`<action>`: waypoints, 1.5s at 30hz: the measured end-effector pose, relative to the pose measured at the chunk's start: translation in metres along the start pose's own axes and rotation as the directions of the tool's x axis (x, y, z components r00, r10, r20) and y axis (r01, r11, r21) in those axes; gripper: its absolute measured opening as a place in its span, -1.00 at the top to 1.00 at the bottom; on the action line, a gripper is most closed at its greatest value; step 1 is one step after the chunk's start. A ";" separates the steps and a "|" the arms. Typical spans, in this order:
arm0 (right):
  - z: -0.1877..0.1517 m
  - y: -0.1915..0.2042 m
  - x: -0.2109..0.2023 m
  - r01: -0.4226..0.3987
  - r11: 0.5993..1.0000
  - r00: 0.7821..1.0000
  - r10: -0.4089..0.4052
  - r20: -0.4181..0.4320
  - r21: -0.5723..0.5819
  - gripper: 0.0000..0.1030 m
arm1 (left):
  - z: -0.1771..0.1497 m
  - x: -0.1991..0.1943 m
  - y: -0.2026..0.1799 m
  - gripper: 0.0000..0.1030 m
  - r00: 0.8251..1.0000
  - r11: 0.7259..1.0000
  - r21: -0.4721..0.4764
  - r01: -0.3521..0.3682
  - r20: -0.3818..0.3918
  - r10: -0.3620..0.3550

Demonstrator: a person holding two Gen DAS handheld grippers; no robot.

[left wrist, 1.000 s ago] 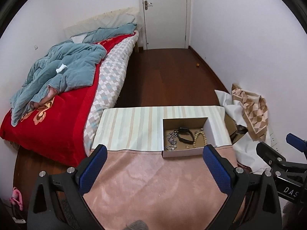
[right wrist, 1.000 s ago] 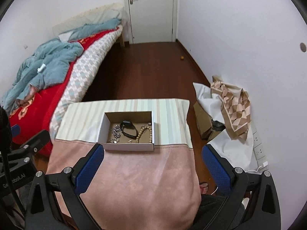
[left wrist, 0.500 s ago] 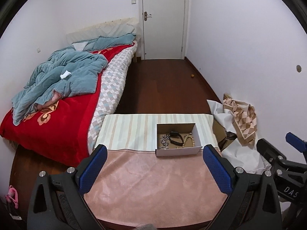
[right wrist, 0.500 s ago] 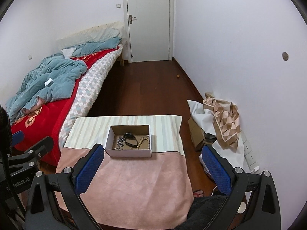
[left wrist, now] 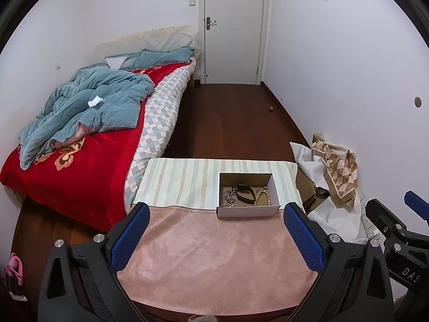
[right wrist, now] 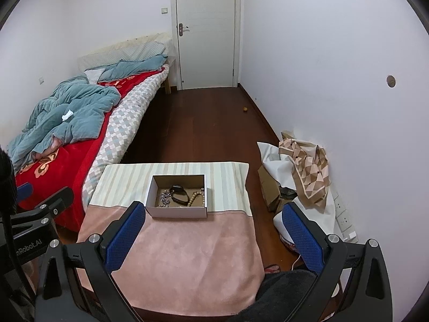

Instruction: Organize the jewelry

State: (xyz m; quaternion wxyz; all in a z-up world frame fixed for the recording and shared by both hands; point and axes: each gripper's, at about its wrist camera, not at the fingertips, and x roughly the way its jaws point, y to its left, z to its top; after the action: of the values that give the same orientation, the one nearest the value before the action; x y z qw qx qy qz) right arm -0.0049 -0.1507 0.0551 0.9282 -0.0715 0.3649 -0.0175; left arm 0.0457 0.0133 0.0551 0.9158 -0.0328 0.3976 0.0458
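Both tools are up high and I'm looking down on a table [left wrist: 214, 255] draped in a pink cloth, with a pale striped cloth [left wrist: 185, 182] covering its far end. My left gripper [left wrist: 214, 232] has its blue pads spread wide with nothing between them; the right gripper [right wrist: 214, 230] is spread just as wide and equally empty. Neither touches the table.

The open white cardboard box [left wrist: 248, 210] sits on the striped cloth, its near wall right along the seam where pink meets stripes, toward the table's right edge in the left wrist view. Inside it, on a brown floor: a tangle of silver chain [left wrist: 228, 197] at the left, a black strap or band [left wrist: 244, 193] in the middle (could be a watch, too small to be sure), and a string of pale beads [left wrist: 262, 196] at the right. The three lie close together, the black band touching or overlapping its neighbours.

Beyond the table there's dark wood floor, a bed [left wrist: 80, 166] with a red cover and a rumpled blue quilt [left wrist: 91, 110] off the left edge, and a closed white door [left wrist: 233, 29] at the far wall.
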 end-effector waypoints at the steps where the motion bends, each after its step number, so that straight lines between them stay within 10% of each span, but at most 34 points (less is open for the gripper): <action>1: 0.002 0.000 0.002 0.002 1.000 1.000 -0.002 0.001 0.000 -1.00 | 0.002 0.003 0.001 -1.00 1.000 1.000 -0.003 -0.001 -0.003 0.001; 23: 0.051 0.007 0.119 0.008 1.000 0.989 -0.010 -0.149 -0.017 -1.00 | 0.041 0.091 -0.002 -1.00 0.988 0.998 -0.003 -0.063 -0.144 0.062; 45: 0.050 0.012 0.138 0.017 0.999 0.981 -0.022 -0.193 -0.029 -1.00 | 0.042 0.103 0.002 -1.00 0.981 0.998 -0.022 -0.051 -0.187 0.046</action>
State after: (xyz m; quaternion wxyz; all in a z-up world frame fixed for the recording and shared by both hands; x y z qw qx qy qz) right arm 0.1304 -0.1450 -0.0037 0.8870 -0.0855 0.4529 -0.0287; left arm 0.1464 0.0249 0.0082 0.8726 -0.0397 0.4817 0.0703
